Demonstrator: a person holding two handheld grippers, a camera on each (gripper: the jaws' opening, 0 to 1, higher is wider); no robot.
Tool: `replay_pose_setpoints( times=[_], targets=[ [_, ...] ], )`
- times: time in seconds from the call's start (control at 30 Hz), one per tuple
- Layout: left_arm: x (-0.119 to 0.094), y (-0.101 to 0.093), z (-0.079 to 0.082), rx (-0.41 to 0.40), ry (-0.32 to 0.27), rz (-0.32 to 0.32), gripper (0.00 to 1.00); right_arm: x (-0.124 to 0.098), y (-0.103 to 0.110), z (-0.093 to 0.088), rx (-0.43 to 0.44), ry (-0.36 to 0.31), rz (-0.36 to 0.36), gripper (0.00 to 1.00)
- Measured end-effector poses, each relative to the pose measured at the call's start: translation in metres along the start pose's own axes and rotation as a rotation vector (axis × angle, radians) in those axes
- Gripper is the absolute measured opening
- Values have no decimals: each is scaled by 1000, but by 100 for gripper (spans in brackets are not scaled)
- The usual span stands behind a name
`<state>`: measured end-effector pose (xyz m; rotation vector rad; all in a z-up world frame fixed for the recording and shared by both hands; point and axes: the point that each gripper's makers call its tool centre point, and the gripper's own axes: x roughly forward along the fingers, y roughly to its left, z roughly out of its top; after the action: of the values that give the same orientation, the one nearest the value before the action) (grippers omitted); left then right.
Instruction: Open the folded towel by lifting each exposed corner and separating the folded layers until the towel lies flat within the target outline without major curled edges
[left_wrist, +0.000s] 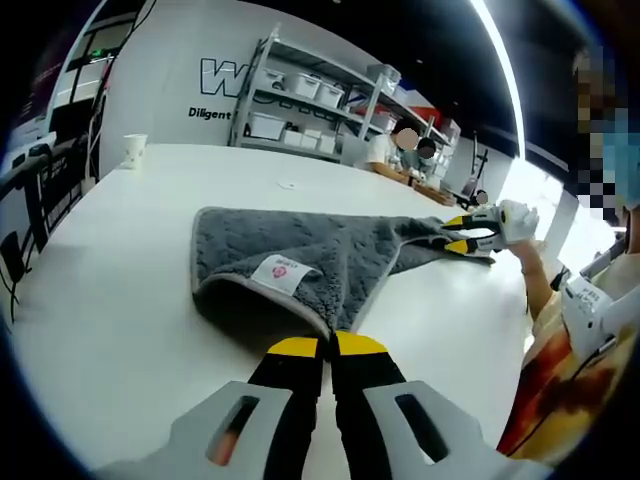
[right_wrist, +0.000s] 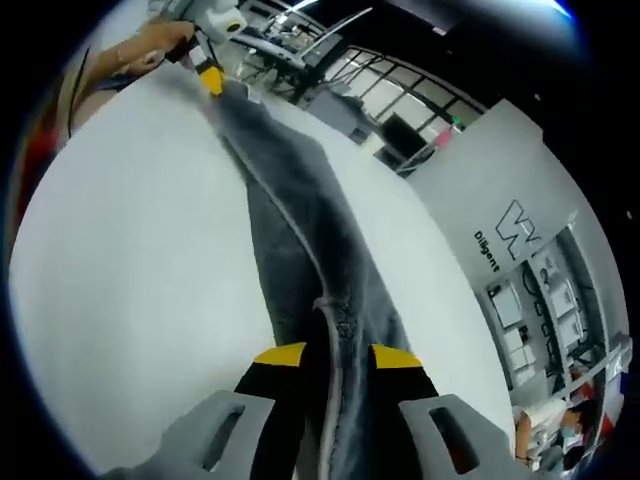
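Two grippers: you hold the grey towel (left_wrist: 320, 255) stretched between them across the white table (left_wrist: 120, 300).
Left gripper (left_wrist: 328, 347): your yellow-tipped jaws are pressed together on the towel's near corner, which runs into the seam between them.
Right gripper (right_wrist: 330, 352): its jaws are clamped on the opposite corner, cloth bunched between the tips; in the left gripper view it (left_wrist: 470, 232) sits at the towel's far right end, held by your gloved hand (left_wrist: 518, 220).
Towel position: it lies on the table ahead of the left jaws, fanning wide to the left and narrowing to a point at the right gripper.
Surroundings: a paper cup (left_wrist: 134, 150) stands well apart at the table's far left edge; metal shelving (left_wrist: 320, 100) with bins lines the back wall.
Obstructions: none lie on the cloth.
Towel look: plush grey pile, pale hem, a white label (left_wrist: 280, 272) with a red mark near the left jaws, its near edge folded over in a thick roll.
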<state>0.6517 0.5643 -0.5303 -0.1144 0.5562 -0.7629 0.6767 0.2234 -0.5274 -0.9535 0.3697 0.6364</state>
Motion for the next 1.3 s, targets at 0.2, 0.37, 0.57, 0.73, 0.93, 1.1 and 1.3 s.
replay_pose_setpoints(
  times=[0.2,0.37,0.57,0.73,0.93,1.1,1.3],
  targets=[
    [-1,2,0,2,1,2,3,8,-2,-1,-80,13,-33,7],
    [-2,3,1,1,-2,0,3,9,-12,-4,-119,24,-85,0],
    [-4,4,1,-3,-2,4,3,3,-2,-2,-107,0,-35,0],
    [-9,5,-3,44,27,16,3,-8,7,-1,-112,-15,-2,0],
    [-15,8,-4,42,39,20,3,-26,14,0,-26,-66,57,0],
    [-19,9,-4,56,48,27,3,-47,19,1,59,-116,106,0],
    [-26,7,-8,48,70,33,3,-69,41,4,136,-171,229,0]
  ],
)
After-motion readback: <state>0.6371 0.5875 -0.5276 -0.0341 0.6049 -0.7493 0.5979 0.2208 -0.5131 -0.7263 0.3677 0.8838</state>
